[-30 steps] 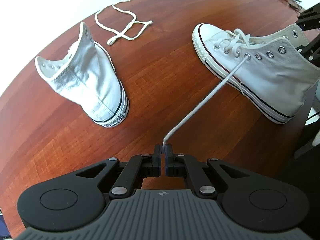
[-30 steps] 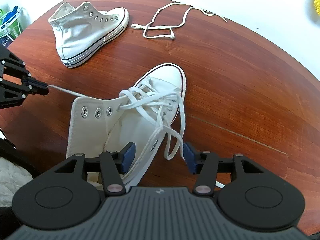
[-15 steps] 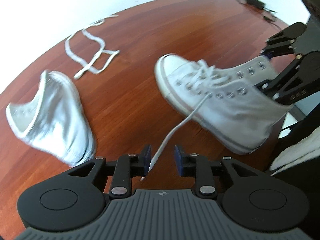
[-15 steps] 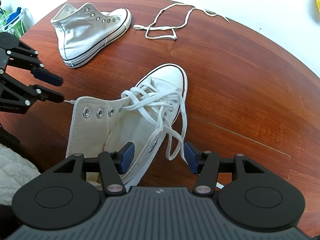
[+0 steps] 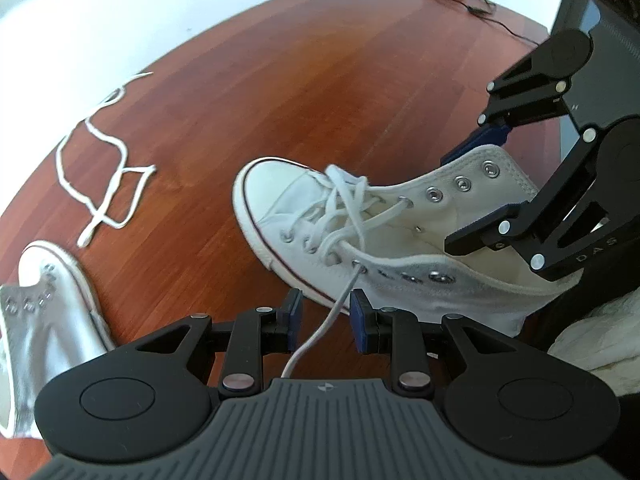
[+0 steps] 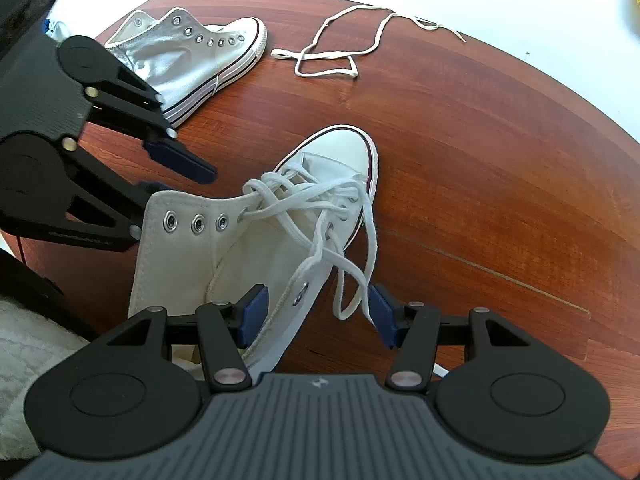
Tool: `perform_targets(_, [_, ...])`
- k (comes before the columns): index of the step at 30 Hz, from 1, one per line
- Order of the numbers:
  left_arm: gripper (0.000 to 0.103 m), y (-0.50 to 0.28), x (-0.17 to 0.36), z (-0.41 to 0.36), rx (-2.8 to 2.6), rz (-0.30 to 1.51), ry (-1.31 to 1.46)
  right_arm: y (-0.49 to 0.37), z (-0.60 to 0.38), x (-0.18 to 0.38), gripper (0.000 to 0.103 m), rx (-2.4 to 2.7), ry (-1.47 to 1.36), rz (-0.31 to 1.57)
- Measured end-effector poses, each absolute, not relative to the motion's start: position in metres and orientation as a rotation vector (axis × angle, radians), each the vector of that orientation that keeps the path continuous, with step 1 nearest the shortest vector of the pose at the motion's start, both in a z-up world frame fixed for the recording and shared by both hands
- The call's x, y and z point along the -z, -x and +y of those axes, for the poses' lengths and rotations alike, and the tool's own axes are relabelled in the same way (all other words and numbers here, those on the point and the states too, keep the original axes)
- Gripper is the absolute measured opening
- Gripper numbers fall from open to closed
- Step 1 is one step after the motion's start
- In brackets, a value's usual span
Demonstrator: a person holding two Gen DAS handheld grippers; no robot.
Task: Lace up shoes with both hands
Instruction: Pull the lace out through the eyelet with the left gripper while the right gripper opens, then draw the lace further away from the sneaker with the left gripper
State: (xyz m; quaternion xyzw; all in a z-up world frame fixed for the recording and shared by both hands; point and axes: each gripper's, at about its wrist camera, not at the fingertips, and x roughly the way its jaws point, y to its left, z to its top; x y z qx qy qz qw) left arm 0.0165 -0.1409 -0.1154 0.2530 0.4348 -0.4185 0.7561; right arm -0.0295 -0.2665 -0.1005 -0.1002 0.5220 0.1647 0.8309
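The left gripper (image 5: 325, 316) is standing with its jaws apart, the lace end (image 5: 320, 330) running slack between the blue pads without either one pressing on it. The right gripper (image 6: 316, 312) is also parted, hovering over the near side of the shoe's collar with a loose loop of lace hanging between its pads — nothing is clamped there either.

The wooden table (image 6: 480, 160) is carrying everything. The white high-top shoe (image 6: 208, 264) being laced is lying near its middle, toe pointing to the far side, lower eyelets crossed, the three upper eyelets (image 6: 196, 223) on its left flank sitting empty. A second, unlaced shoe (image 6: 188, 60) is lying far left, and a spare lace (image 6: 332, 52) is sprawling far right of it, well apart from the work.

Judging from this, the step in hand is re-taking the free lace end on the left flank and feeding it through the next empty eyelet. Doing it well probably means pinching close to the tip, so the stiff part is pointing at the hole rather than drooping, and approaching the eyelet from the proper side of the flap. The right gripper should likely be steadying the collar — otherwise the soft canvas may be folding away as the tip is pushing in. Keeping the loose loops clear of the pads matters too.
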Motion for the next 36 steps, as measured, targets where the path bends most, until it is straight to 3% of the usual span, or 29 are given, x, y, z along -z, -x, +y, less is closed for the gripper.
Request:
perform_targets(2, [0.026,-0.016,0.118,-0.144,0.934,0.944,-0.578,0.030,-0.268,0.101,0.057,-0.349,0.206,1.106])
perform_targets(6, [0.006,-0.013,0.125,-0.151,0.966,0.947,-0.623,0.031,-0.269,0.101,0.057,-0.348,0.196,1.104])
perform_targets(8, [0.003,-0.011,0.127,-0.152,0.964,0.938,-0.643,0.031,-0.270,0.101,0.057,-0.346,0.193,1.102])
perform_targets(36, [0.003,0.006,0.128,-0.027,0.495,1.084,-0.421,0.030,-0.266,0.104,0.057,-0.335,0.229,1.106])
